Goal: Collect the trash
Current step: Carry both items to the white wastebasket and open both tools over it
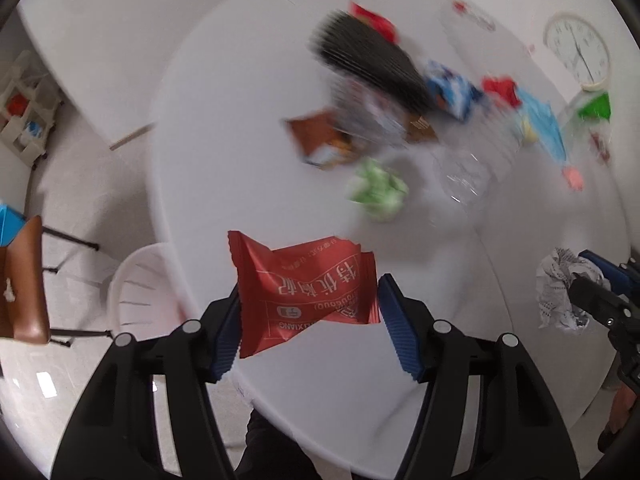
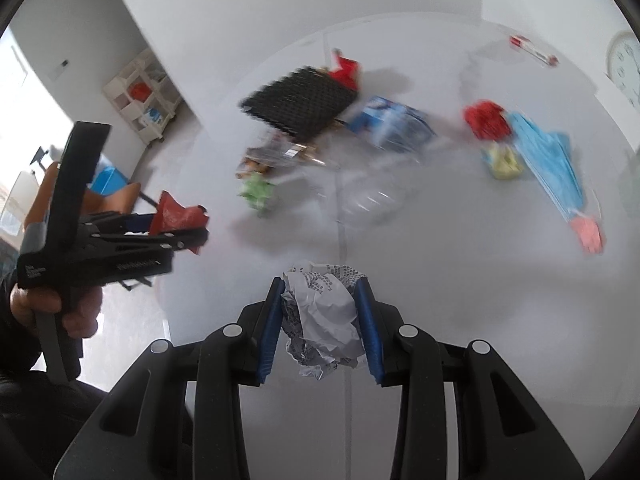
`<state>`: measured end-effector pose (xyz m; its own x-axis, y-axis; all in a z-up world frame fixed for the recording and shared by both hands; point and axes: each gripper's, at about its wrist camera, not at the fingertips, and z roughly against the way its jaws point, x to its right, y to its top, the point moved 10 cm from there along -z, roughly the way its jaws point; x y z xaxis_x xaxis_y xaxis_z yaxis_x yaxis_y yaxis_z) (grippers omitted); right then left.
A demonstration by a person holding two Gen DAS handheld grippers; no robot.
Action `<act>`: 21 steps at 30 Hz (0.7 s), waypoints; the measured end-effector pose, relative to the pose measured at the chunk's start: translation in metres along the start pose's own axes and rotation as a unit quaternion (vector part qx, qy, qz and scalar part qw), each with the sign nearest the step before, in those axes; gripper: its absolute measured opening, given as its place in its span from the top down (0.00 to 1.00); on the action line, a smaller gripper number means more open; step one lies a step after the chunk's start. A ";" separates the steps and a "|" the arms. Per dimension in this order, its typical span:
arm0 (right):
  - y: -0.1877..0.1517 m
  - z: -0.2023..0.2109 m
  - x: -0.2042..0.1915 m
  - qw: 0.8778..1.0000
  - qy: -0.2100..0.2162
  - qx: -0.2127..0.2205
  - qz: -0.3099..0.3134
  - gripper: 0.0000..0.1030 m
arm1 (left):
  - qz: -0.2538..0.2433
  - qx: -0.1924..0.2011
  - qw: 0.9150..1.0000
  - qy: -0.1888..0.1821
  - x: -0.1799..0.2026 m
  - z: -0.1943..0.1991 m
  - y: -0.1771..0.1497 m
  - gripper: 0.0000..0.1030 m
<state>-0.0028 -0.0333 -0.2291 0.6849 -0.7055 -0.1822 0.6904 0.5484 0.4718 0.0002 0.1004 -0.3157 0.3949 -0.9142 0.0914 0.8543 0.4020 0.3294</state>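
My left gripper [image 1: 310, 300] is shut on a red snack wrapper [image 1: 308, 286] and holds it above the white round table [image 1: 240, 140]. My right gripper [image 2: 320, 300] is shut on a crumpled printed paper ball [image 2: 320, 316] above the table. The paper ball also shows at the right in the left wrist view [image 1: 560, 292]. The left gripper [image 2: 188, 226] with its red wrapper [image 2: 176, 212] shows at the left in the right wrist view. More trash lies on the table: a green wrapper [image 1: 378, 190], an orange packet [image 1: 320, 142], a blue packet [image 1: 450, 90] and a clear plastic bottle [image 1: 466, 174].
A black ridged pad [image 1: 368, 58] lies at the far side of the table with a red wrapper [image 1: 374, 20] behind it. A blue face mask [image 2: 548, 160] and red crumpled wrapper [image 2: 488, 120] lie at the right. A white plastic bin [image 1: 136, 292] stands on the floor beside the table. A brown chair [image 1: 24, 284] stands at the left.
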 end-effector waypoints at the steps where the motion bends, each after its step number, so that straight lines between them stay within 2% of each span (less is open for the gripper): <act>1: 0.004 0.001 -0.009 1.000 0.004 0.001 0.004 0.65 | 0.009 0.003 1.000 0.004 -0.014 0.008 -0.001 0.40; 5: 0.022 0.001 -0.061 0.999 0.037 0.008 0.021 0.64 | 0.050 0.005 0.998 0.036 -0.084 0.024 -0.010 0.40; 9: 0.037 -0.008 -0.112 0.998 0.056 0.015 0.029 0.64 | 0.077 -0.015 0.995 0.065 -0.160 0.029 -0.035 0.39; 13: 0.049 -0.022 -0.158 0.997 0.067 0.019 0.026 0.62 | 0.111 -0.038 0.992 0.044 -0.210 0.004 -0.044 0.34; 14: 0.051 -0.026 -0.168 0.997 0.067 0.018 0.025 0.62 | 0.113 -0.044 0.992 0.041 -0.218 -0.002 -0.048 0.26; 17: 0.051 -0.042 -0.194 0.998 0.067 0.008 0.020 0.62 | 0.105 -0.055 0.992 0.033 -0.241 -0.017 -0.054 0.20; 21: 0.048 -0.059 -0.221 0.998 0.056 -0.004 0.014 0.62 | 0.098 -0.061 0.993 0.008 -0.255 -0.023 -0.054 0.18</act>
<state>-0.1077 0.1755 -0.2172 0.7246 -0.6364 -0.2645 0.6730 0.5708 0.4705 -0.1388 0.3130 -0.3780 0.5619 -0.8174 0.1269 0.7948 0.5760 0.1908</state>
